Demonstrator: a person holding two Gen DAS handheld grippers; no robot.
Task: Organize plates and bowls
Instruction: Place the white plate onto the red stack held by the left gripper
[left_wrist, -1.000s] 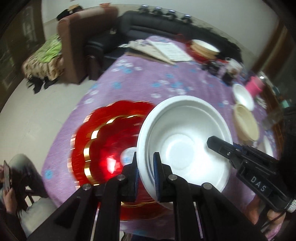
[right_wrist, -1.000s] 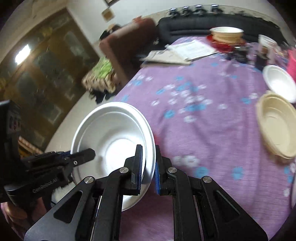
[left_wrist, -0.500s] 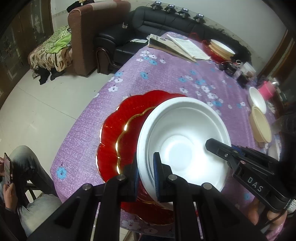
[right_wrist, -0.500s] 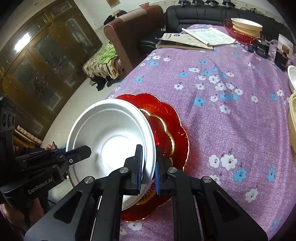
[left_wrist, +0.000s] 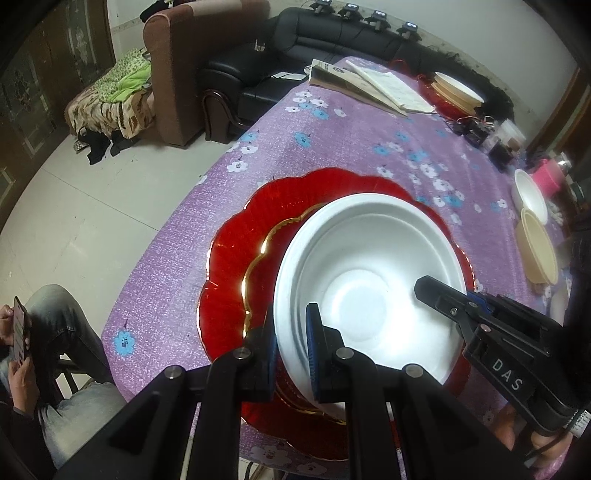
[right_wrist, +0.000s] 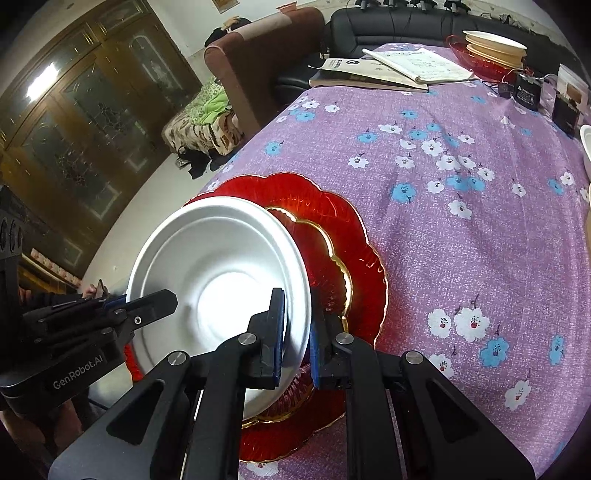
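Note:
A white foam bowl (left_wrist: 365, 280) is held between both grippers, low over a stack of two red scalloped plates (left_wrist: 236, 266) with gold rims on the purple flowered tablecloth. My left gripper (left_wrist: 291, 347) is shut on the bowl's near left rim. My right gripper (left_wrist: 424, 286) pinches the opposite rim. In the right wrist view the right gripper (right_wrist: 297, 336) clamps the bowl (right_wrist: 221, 273) at its right edge, with the left gripper (right_wrist: 168, 297) across from it and the red plates (right_wrist: 332, 221) underneath. I cannot tell whether the bowl touches the top plate.
A small white bowl (left_wrist: 530, 195), a beige bowl (left_wrist: 535, 251) and a pink cup (left_wrist: 550, 175) stand at the table's right. Open books (left_wrist: 369, 85) and a stack of dishes (left_wrist: 458, 90) lie at the far end. A seated person (left_wrist: 55, 325) with a phone is at the near left.
Both grippers carried the white bowl down and across over the red plates. The red plates now show more fully under the bowl. Both grips stayed shut on the rim.

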